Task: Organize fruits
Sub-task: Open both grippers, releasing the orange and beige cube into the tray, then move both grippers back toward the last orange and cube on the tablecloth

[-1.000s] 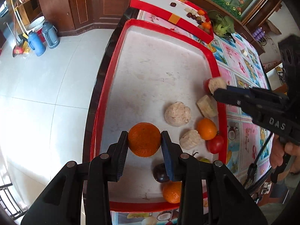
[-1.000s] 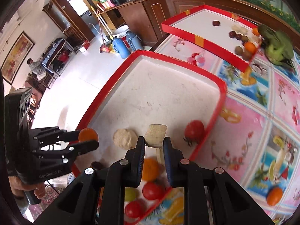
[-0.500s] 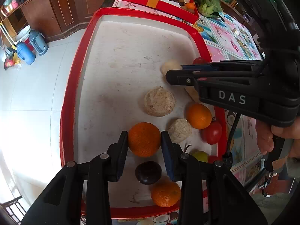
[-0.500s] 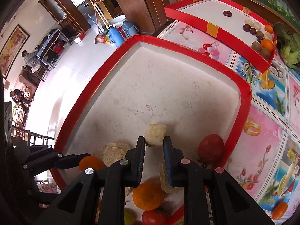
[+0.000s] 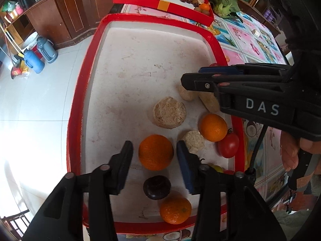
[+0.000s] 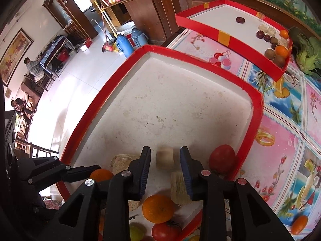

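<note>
Nearby, tan chunks [image 5: 169,112], tomato [image 5: 228,145] – right gripper [image 5: 192,80] overhanging tray [image 5: 78,100]

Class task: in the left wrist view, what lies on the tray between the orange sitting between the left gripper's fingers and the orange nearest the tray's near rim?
A dark plum lies between the released orange and the near orange, seen in the left wrist view.

In the left wrist view an orange [image 5: 156,152] sits in the lower middle of the red tray [image 5: 77,92]. Below it lie a dark plum [image 5: 156,187] and a second orange [image 5: 175,210]. To the right, a third orange [image 5: 213,127] touches a red tomato [image 5: 228,145].
</note>
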